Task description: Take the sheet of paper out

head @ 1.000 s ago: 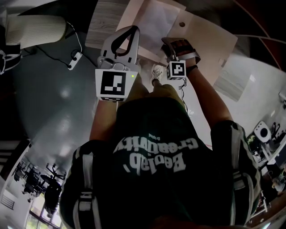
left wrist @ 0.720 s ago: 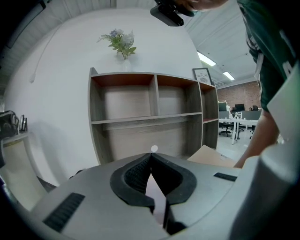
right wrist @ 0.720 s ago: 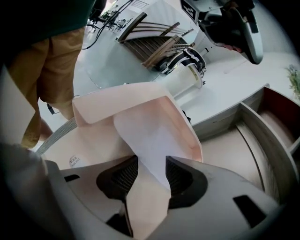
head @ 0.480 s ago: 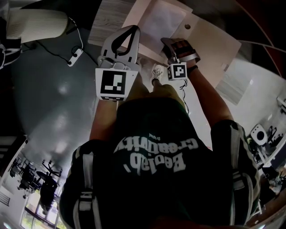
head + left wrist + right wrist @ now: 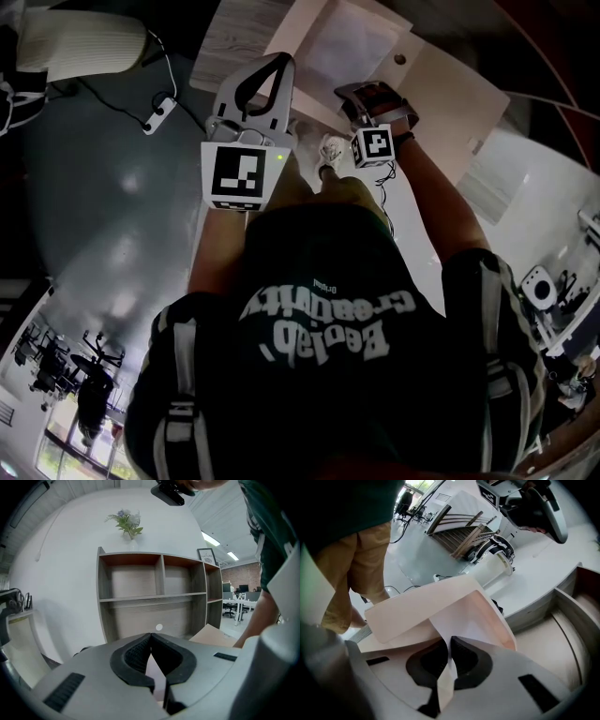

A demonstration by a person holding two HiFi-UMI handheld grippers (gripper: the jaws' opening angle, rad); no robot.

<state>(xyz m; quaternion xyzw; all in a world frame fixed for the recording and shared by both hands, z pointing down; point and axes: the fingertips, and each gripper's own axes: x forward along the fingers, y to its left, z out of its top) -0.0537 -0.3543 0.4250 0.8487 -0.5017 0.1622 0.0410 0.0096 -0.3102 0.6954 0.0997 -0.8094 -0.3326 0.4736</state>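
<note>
A tan envelope (image 5: 450,84) lies open on a pale wood desk (image 5: 230,33), with a white sheet of paper (image 5: 352,42) showing in its mouth. In the right gripper view the envelope (image 5: 417,609) has its flap raised and the sheet (image 5: 466,632) comes out toward me. My right gripper (image 5: 450,641) has just been closing and is now shut on the sheet's near edge, seen between its black pads. My left gripper (image 5: 281,62) sits at the envelope's left edge. In the left gripper view it (image 5: 151,635) is shut, with a pale strip of the envelope pinched between its jaws.
A wooden shelf unit (image 5: 154,597) stands ahead against the white wall, with a vase of flowers (image 5: 127,523) on top. A white chair (image 5: 70,42) and a cable with a plug block (image 5: 157,120) are on the grey floor at the left. The person's body fills the lower head view.
The desk and envelope have drifted slightly to the right in the head view. Both grippers keep almost the same places at the envelope.
</note>
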